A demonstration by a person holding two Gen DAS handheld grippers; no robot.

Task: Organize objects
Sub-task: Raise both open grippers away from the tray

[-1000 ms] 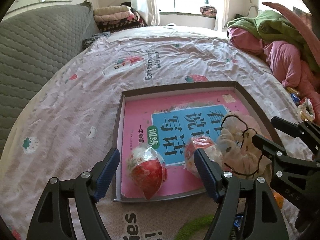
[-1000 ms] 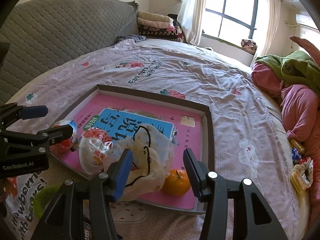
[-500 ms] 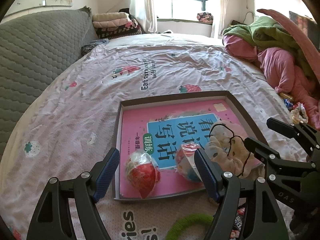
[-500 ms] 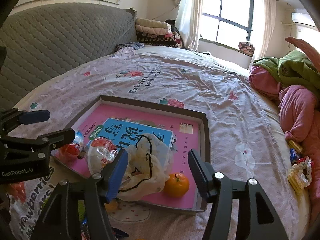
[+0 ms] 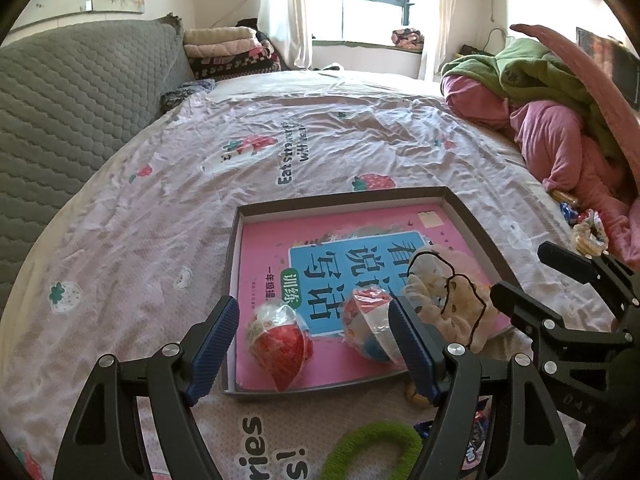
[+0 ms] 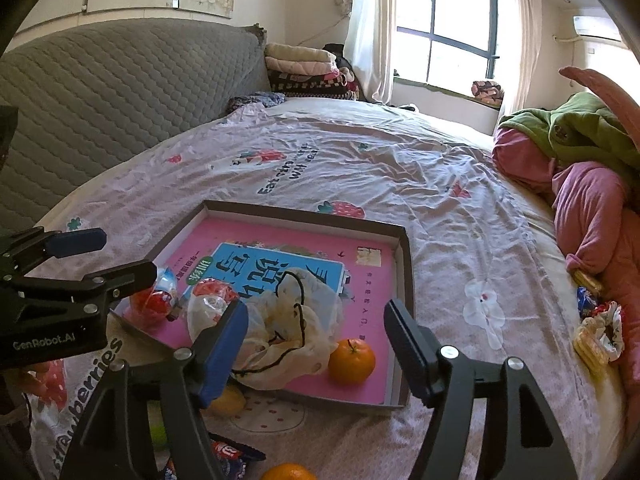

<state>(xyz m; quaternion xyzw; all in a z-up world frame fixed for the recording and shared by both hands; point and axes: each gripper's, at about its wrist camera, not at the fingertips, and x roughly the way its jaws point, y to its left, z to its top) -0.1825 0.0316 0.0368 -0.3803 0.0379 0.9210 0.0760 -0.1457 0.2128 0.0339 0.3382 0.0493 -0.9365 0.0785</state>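
Both tools are released, nothing between the fingers. The left tool [image 5: 310, 346] hangs over the near edge of the shallow box tray [image 5: 340, 199] on the bed [image 5: 160, 208]; the right tool [image 6: 316, 346] does likewise from the other side, w/ the left one visible at its left.

Inside the tray, lining the bottom: a pink workbook [image 5: 360, 240] w/ a blue title panel. It lies flat, prob. put in first as the base layer so smaller stuff sits on top.

Straight ahead of the left tool, between its fingers: a red wrapped toy egg [image 5: 282, 344]. Just inside its right finger: a second wrapped egg, red/white/blue [image 5: 370, 332]. Further right, touching that egg: a cream drawstring pouch [image 6: 288, 332], slumped, black cord looped on top. In the right view the pouch sits just ahead of the right tool's left finger, and an orange [image 6: 351, 361] rests between its fingers beside the pouch, near the tray's front rim.

Not yet in the tray, on the bed below/behind the tools: a green fuzzy ring [image 5: 372, 448], a second orange [image 6: 288, 472], a snack packet [image 6: 230, 454], something yellow [image 6: 228, 400] under the right tool's left finger, can't tell what. Far right of the right tool: more snack wrappers [image 6: 596, 336] by the pink clothes.

Judgement: partway done; loose items near the tools are likely next, both tools being free.
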